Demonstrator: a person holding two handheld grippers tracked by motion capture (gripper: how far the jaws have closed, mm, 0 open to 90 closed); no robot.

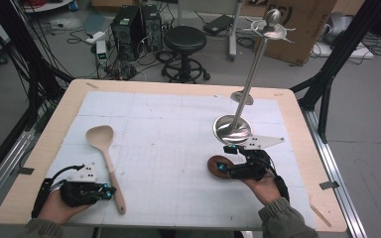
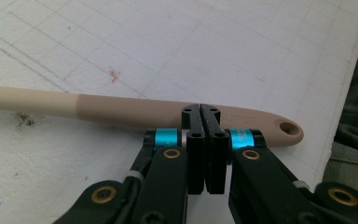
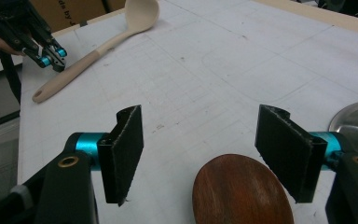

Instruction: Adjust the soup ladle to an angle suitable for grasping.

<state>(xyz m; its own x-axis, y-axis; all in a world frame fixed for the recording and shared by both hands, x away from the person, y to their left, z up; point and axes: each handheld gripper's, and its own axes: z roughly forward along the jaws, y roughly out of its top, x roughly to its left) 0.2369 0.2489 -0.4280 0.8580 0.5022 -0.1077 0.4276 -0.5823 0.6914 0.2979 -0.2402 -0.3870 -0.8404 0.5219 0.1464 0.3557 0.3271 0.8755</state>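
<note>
Beige ladle (image 1: pixel 106 158): lies flat on white gridded mat (image 1: pixel 168 129), bowl far, handle near the left gripper (image 1: pixel 110 191), whose jaws are pressed together just beside the handle, gripping nothing. Dark wooden disc (image 1: pixel 219 167): under the right gripper (image 1: pixel 227 159), jaws spread wide, beside steel stand (image 1: pixel 233 127).

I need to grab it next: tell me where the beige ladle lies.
High view: the beige ladle lies on the white mat's left side, its handle end beside the shut left gripper.
</note>
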